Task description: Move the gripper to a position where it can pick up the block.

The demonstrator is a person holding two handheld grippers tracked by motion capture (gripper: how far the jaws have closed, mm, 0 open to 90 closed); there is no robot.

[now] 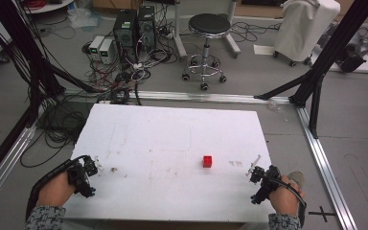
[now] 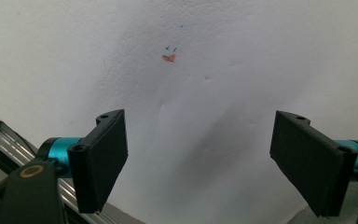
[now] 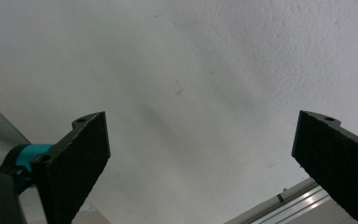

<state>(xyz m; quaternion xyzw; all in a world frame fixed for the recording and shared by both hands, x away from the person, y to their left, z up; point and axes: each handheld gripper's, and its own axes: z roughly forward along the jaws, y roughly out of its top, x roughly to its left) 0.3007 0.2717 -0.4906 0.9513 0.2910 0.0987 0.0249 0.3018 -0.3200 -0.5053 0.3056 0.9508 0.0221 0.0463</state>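
A small red cube [image 1: 207, 161] sits on the white foam board [image 1: 172, 139], right of its middle and near the front. My left gripper [image 1: 92, 167] rests at the board's front left corner, held by a hand; its jaws stand wide open over bare board in the left gripper view [image 2: 198, 163]. My right gripper [image 1: 255, 168] is at the front right corner, about a hand's width right of the cube; its jaws are spread wide with nothing between them in the right gripper view [image 3: 200, 163].
A small orange and blue mark [image 2: 169, 57] lies on the board ahead of the left gripper. Aluminium rails [image 1: 323, 163] frame the table. Beyond it stand a black stool [image 1: 208, 28], computer towers [image 1: 133, 28] and tangled cables [image 1: 120, 76].
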